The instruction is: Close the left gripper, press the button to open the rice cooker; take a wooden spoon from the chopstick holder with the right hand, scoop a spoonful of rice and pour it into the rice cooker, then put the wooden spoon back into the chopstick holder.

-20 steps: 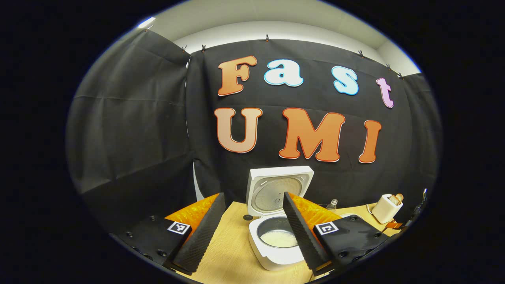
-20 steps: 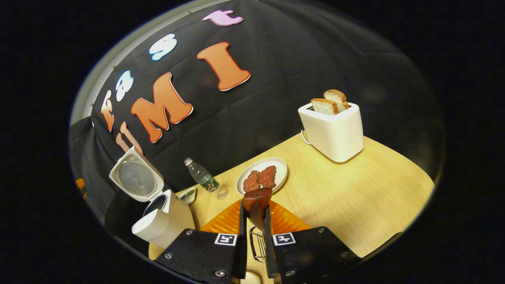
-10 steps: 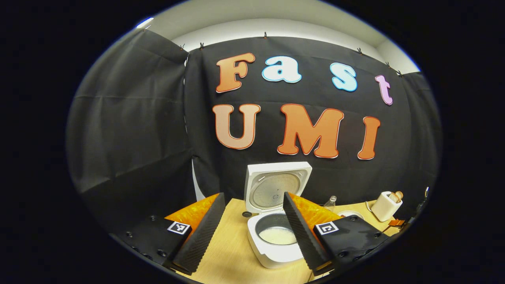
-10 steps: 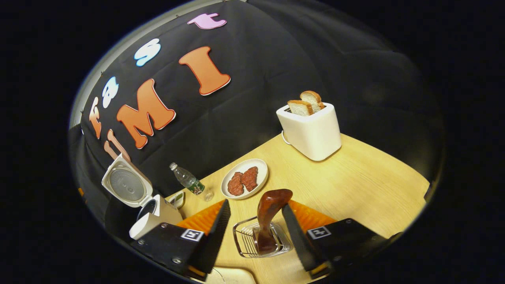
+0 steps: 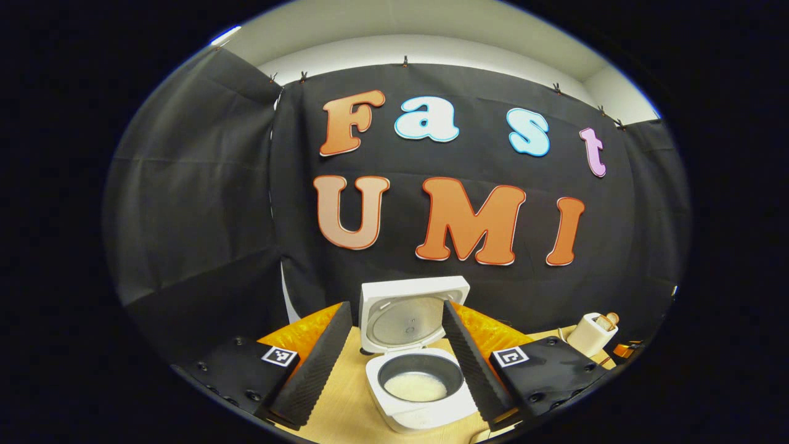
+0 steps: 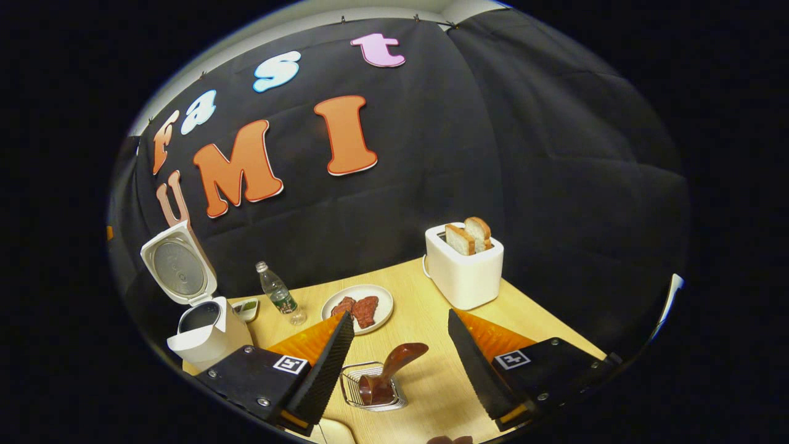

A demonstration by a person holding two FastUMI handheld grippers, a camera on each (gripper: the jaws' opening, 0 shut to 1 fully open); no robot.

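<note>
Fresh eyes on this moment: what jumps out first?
The rice cooker stands with lid up and rice in the pot, ahead of the open left gripper. In the right gripper view, the wooden spoon leans in the wire chopstick holder, with the toaster holding bread behind.

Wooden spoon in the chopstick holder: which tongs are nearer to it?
Right. The right tongs hang open just above the wooden spoon in the chopstick holder; the left tongs face the rice cooker.
</note>
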